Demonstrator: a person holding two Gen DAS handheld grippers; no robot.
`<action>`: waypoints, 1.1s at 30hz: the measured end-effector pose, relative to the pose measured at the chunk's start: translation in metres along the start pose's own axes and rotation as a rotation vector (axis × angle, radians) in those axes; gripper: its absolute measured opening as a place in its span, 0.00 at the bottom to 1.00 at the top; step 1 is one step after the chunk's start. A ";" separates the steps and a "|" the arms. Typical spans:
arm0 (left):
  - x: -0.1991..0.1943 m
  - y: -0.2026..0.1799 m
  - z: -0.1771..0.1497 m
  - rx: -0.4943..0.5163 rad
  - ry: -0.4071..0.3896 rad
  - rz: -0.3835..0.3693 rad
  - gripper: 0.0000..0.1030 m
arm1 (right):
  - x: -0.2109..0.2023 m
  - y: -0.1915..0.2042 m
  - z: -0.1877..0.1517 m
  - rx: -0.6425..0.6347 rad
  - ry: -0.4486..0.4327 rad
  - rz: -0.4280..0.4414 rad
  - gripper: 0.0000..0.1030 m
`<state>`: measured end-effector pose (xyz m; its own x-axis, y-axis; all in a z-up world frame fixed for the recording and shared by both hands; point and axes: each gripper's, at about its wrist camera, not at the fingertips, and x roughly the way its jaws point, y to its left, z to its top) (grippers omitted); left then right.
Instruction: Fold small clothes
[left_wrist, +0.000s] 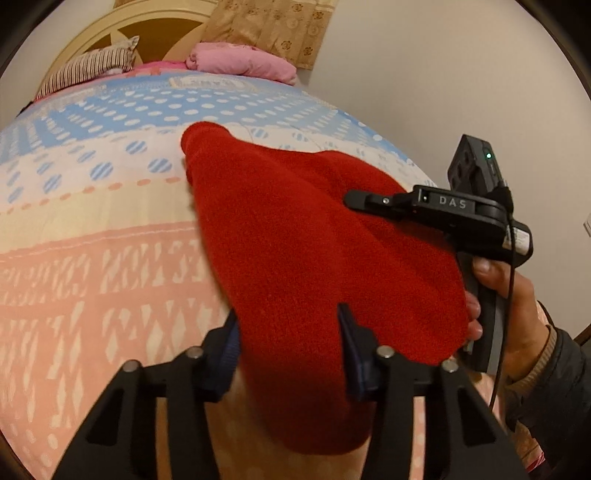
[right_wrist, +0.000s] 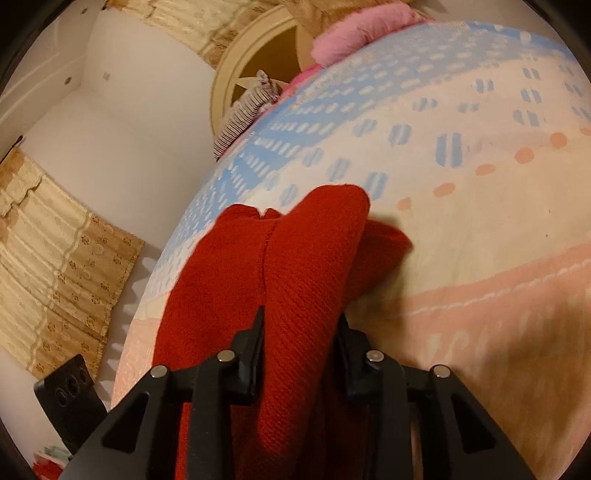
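Red knitted garment lies bunched on pastel patterned bedspread. Left gripper fingers pinch its near edge. Right gripper fingers squeeze raised fold of it. Striped pillow, pink blanket far behind.

A bed under a dotted pastel quilt, cream round headboard at its far edge, plain white walls, tan patterned curtains.

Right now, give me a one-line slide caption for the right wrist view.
Right tongs closed on a fold of the red knit garment, lying on the patterned bedspread.
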<state>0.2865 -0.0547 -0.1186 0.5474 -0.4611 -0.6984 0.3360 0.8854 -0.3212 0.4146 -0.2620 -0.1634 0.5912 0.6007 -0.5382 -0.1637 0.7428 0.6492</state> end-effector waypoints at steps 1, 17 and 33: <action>-0.005 -0.001 -0.001 0.006 0.000 0.007 0.45 | -0.003 0.005 -0.002 -0.005 -0.009 0.007 0.31; -0.094 0.007 -0.042 0.033 -0.064 0.143 0.44 | -0.001 0.086 -0.053 -0.086 0.022 0.143 0.30; -0.158 0.043 -0.086 -0.051 -0.137 0.245 0.44 | 0.042 0.173 -0.099 -0.168 0.115 0.267 0.30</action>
<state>0.1490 0.0616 -0.0769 0.7074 -0.2338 -0.6671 0.1443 0.9716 -0.1876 0.3330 -0.0792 -0.1272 0.4189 0.8026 -0.4246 -0.4345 0.5878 0.6825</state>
